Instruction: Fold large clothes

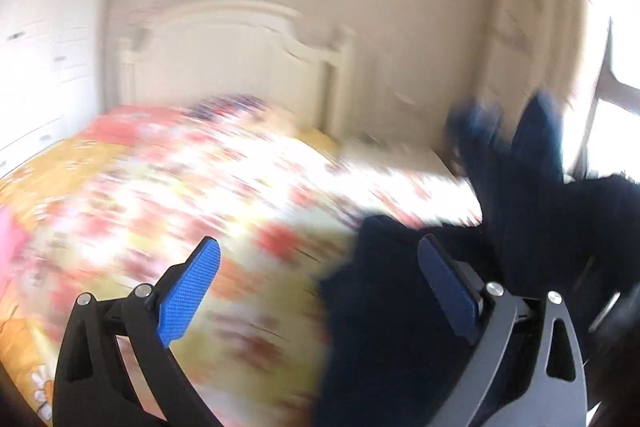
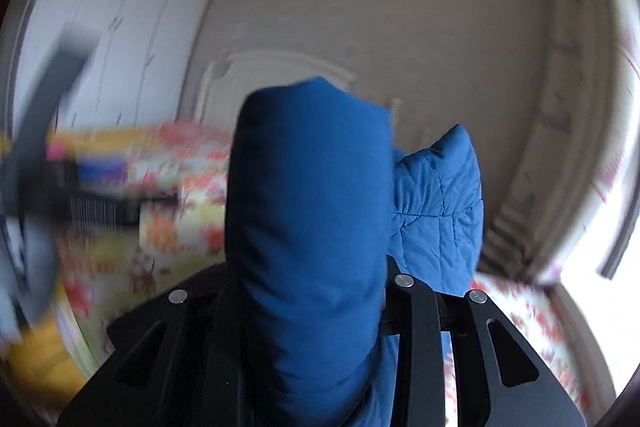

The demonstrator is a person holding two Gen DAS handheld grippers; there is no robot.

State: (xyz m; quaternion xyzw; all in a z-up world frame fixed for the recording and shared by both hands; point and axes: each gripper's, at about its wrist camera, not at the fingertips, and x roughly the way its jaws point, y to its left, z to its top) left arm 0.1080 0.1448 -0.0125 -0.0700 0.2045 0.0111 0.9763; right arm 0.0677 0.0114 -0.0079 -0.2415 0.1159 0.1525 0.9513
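A blue padded jacket (image 2: pixel 312 227) stands up between the fingers of my right gripper (image 2: pixel 312 307), which is shut on a thick fold of it; its quilted lining (image 2: pixel 440 203) shows to the right. In the left wrist view the same jacket (image 1: pixel 400 327) looks dark navy and hangs at the lower right, over the bed. My left gripper (image 1: pixel 320 291) is open, with blue pads (image 1: pixel 188 295) wide apart; the jacket lies against its right finger but is not clamped. Both views are motion-blurred.
A bed with a floral red, yellow and white cover (image 1: pixel 200 187) fills the space below. A white headboard (image 1: pixel 240 59) stands at the beige wall. A white wardrobe (image 1: pixel 48 47) is at the left, a bright window (image 1: pixel 616 87) at the right.
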